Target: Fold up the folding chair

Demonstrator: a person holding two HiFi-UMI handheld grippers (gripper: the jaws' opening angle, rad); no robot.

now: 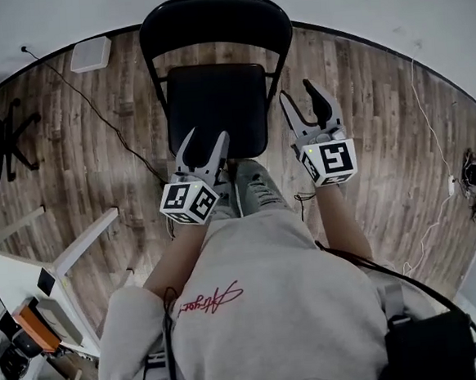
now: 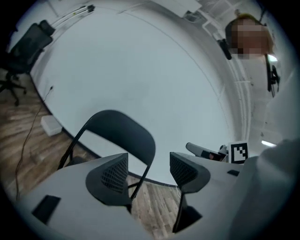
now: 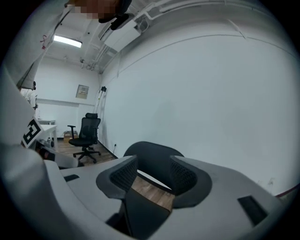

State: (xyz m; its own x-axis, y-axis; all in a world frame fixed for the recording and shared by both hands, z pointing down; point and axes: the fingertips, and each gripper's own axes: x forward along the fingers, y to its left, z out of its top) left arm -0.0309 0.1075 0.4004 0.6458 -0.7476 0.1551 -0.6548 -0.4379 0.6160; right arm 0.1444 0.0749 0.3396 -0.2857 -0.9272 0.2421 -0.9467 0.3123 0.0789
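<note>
Standing open on the wooden floor (image 1: 381, 133) straight ahead of the person, the folding chair (image 1: 212, 64) has its seat (image 1: 215, 105) running away from them to the backrest (image 1: 208, 23) at the wall side. The left gripper (image 1: 205, 140) hovers at the seat's near left corner and looks closer to the front edge, while the right gripper (image 1: 298, 94) sits just beside the seat's right edge, further toward the backrest. Both have their fingers spread with nothing between them
</note>
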